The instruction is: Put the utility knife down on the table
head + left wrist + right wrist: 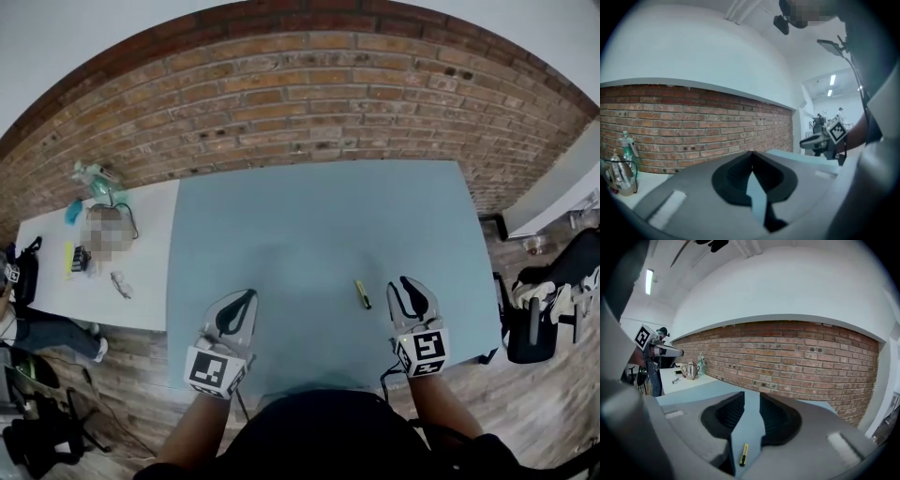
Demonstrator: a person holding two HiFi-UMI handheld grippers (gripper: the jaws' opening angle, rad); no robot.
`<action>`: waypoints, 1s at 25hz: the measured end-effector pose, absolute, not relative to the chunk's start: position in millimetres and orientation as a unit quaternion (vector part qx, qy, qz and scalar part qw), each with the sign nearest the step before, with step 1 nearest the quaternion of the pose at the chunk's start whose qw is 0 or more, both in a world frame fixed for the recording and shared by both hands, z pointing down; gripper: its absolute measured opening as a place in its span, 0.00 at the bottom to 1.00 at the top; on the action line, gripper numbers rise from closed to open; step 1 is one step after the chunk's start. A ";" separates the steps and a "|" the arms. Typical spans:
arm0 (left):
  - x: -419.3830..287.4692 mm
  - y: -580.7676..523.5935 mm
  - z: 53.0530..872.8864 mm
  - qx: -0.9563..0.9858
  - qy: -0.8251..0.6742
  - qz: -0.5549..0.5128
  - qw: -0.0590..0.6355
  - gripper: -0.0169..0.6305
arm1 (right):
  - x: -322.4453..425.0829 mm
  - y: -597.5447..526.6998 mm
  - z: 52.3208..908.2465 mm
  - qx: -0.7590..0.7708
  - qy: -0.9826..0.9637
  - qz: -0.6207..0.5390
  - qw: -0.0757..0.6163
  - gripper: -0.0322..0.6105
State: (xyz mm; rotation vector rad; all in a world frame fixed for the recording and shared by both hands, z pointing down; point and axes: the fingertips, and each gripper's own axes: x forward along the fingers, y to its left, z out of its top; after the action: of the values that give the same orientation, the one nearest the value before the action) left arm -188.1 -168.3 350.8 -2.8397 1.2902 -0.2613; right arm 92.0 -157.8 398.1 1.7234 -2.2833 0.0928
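Utility knife: lies flat on the blue table, near side, just left of the right gripper, touched by nothing.
Right gripper: jaws narrowly apart and empty, which fits a release.
Left gripper: jaws together, empty, not needed, near left.

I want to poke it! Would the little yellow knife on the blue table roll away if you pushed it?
Probably not: the utility knife looks slim and lies flat on the table, so it would likely slide or spin rather than roll. It seems stiff and light, being small beside the right hand-held gripper.
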 end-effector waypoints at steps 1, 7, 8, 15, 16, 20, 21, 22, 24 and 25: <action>-187.4 -168.8 347.6 -0.908 0.411 -0.081 0.007 0.03 | 91.4 -157.0 394.8 0.597 -0.790 0.030 0.133 0.22; -187.3 -161.6 339.5 -0.911 0.404 -0.083 0.016 0.03 | 90.9 -145.8 377.2 0.603 -0.790 0.009 0.109 0.19; -188.4 -162.4 340.1 -0.910 0.405 -0.083 0.015 0.03 | 91.6 -145.8 374.9 0.605 -0.789 0.005 0.107 0.15; -192.5 -156.7 344.8 -0.911 0.406 -0.078 0.000 0.03 | 108.0 -134.3 369.9 0.642 -0.765 0.036 0.040 0.05; -193.4 -156.0 344.1 -0.910 0.407 -0.077 0.000 0.03 | 106.8 -133.1 369.1 0.641 -0.766 0.033 0.041 0.05; -195.2 -157.2 344.1 -0.911 0.406 -0.074 -0.001 0.03 | 96.0 -133.0 363.3 0.633 -0.773 0.011 0.051 0.05; -195.5 -157.3 345.4 -0.911 0.406 -0.075 -0.003 0.03 | 94.2 -132.9 362.7 0.632 -0.773 0.010 0.051 0.05; -196.0 -157.3 347.0 -0.911 0.405 -0.076 -0.005 0.03 | 92.7 -132.6 362.2 0.632 -0.773 0.010 0.050 0.05; -197.5 -157.0 349.0 -0.911 0.405 -0.078 -0.007 0.03 | 90.5 -131.9 361.9 0.632 -0.774 0.011 0.049 0.05; -198.3 -157.0 349.2 -0.911 0.405 -0.078 -0.007 0.03 | 89.6 -131.7 361.7 0.631 -0.774 0.011 0.050 0.05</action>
State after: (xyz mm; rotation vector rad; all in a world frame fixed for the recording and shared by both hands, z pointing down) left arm -198.3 -157.0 349.2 -2.8748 1.2795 -0.2460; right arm 89.6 -131.7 361.7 1.9228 -2.3570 0.0341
